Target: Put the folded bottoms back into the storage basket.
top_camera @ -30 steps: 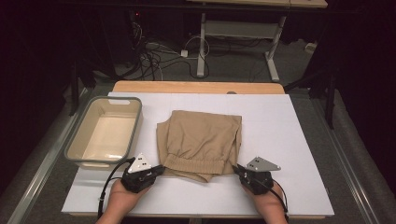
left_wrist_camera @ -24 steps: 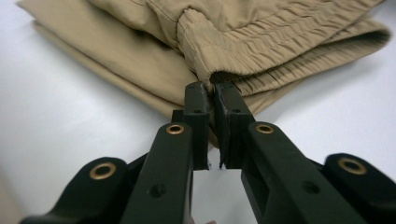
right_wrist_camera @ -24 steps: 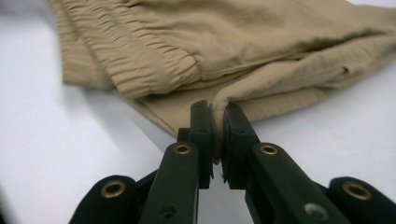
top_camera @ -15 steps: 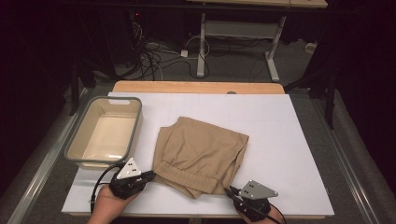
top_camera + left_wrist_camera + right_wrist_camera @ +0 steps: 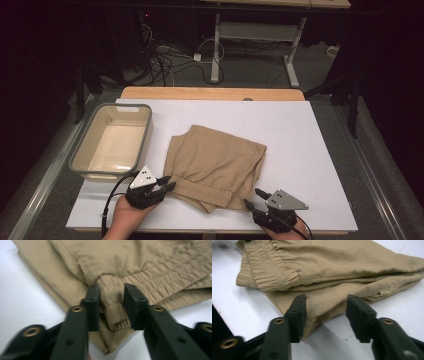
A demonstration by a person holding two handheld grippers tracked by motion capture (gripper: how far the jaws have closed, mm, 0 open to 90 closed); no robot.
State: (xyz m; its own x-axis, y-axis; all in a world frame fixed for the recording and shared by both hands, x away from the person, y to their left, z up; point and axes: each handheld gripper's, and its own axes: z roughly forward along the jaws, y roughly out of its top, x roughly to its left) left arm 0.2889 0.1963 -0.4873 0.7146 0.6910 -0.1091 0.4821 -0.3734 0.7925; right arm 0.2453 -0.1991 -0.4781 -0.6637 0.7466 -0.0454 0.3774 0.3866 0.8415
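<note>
Folded tan shorts [image 5: 215, 162] lie on the white board, elastic waistband towards the near edge. My left gripper [image 5: 168, 182] sits at the waistband's left end. In the left gripper view [image 5: 111, 293] its jaws have just been opening; a bunched fold of waistband [image 5: 112, 305] stands loosely between them, unpinched. My right gripper [image 5: 252, 197] is at the shorts' near right corner. Its jaws [image 5: 327, 300] have just been opening and stand wide apart, with the cloth's corner [image 5: 322, 307] lying flat between them beside one pad.
A cream tub with a grey-green rim [image 5: 142, 142] stands at the board's left, beside the shorts. The white board [image 5: 310, 150] rests on a wooden table [image 5: 210, 93]. Cables and a table frame are on the dark floor behind.
The shorts have been turned and dragged towards the near edge. Both hands came nearer with them, the right one farther. The right jaws have spread off the cloth.
</note>
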